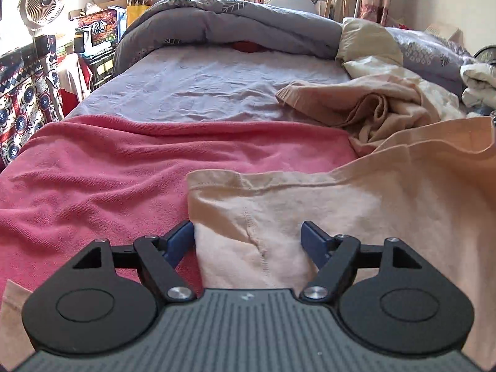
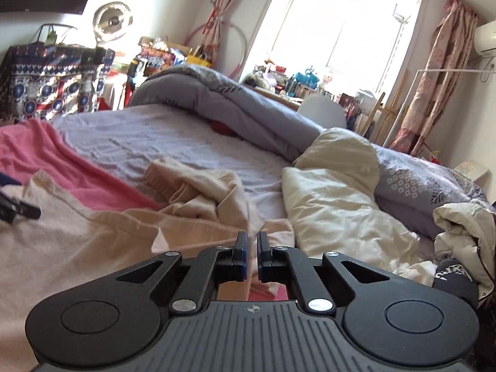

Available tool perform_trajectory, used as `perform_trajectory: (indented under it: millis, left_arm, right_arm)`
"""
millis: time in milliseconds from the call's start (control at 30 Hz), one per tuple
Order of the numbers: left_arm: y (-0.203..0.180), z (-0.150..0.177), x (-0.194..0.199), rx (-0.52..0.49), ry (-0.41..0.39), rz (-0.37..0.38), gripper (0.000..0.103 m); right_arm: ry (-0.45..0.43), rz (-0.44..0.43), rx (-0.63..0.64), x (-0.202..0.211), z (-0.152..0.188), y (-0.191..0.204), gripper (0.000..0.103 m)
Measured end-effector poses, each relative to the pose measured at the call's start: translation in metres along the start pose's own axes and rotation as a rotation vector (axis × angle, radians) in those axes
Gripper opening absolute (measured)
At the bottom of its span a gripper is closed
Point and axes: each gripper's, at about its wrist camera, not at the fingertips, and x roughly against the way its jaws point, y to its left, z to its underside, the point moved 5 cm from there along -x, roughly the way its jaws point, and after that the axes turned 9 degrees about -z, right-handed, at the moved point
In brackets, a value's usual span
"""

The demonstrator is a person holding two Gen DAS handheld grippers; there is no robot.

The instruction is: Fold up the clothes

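The left gripper (image 1: 248, 232) stands wide, its blue fingers (image 1: 181, 238) on either side of a corner of the peach garment (image 1: 356, 204) without pressing it; the cloth runs between them and under the gripper body. In the left wrist view this garment lies spread over the near right part of the bed, a stitched hem along its upper edge and a seam running down toward the gripper.

The right gripper (image 2: 252, 245) has its jaws drawn almost together, and a thin fold of the same peach garment (image 2: 77, 238) appears to be pinched between the pads; the cloth there is blurred, so the hold is not fully clear. From this view the garment stretches away to the left, where a black part of the left gripper shows at the picture's edge.

Under the garment lies a pink towel (image 1: 124, 167), covering the near end of the bed across its width. Beyond it is the pale lilac bedsheet (image 1: 201, 86). A second beige garment (image 1: 350, 102) lies crumpled on the sheet to the right, touching the spread one. Next to it is a cream quilt (image 2: 334, 198), and a grey duvet (image 1: 232, 21) is bunched across the far end. A fan (image 1: 42, 1) stands at the left of the bed, and a white jacket (image 2: 465, 229) lies at the right edge.
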Motion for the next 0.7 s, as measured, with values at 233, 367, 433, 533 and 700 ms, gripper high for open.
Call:
perform_trajectory:
  millis: [233, 367, 433, 533, 700]
  left_arm:
    - [-0.007, 0.002, 0.007, -0.028, -0.061, 0.060, 0.038]
    - [-0.005, 0.003, 0.028, -0.079, -0.085, 0.075, 0.037]
    - [0.001, 0.006, 0.028, -0.108, -0.078, 0.013, 0.031]
    - [0.028, 0.002, 0.022, 0.001, -0.036, -0.038, 0.028]
    - [0.050, -0.006, 0.033, 0.219, -0.057, 0.163, 0.031]
  right_arm:
    - [-0.107, 0.015, -0.056, 0.038, -0.031, -0.036, 0.008]
    - [0.001, -0.094, -0.121, 0.018, -0.011, -0.038, 0.054]
    - [0.051, -0.113, -0.179, 0.000, 0.005, -0.037, 0.078]
    - [0.121, -0.158, -0.348, -0.037, 0.030, -0.040, 0.080]
    - [0.234, -0.182, -0.577, -0.102, 0.065, -0.040, 0.077]
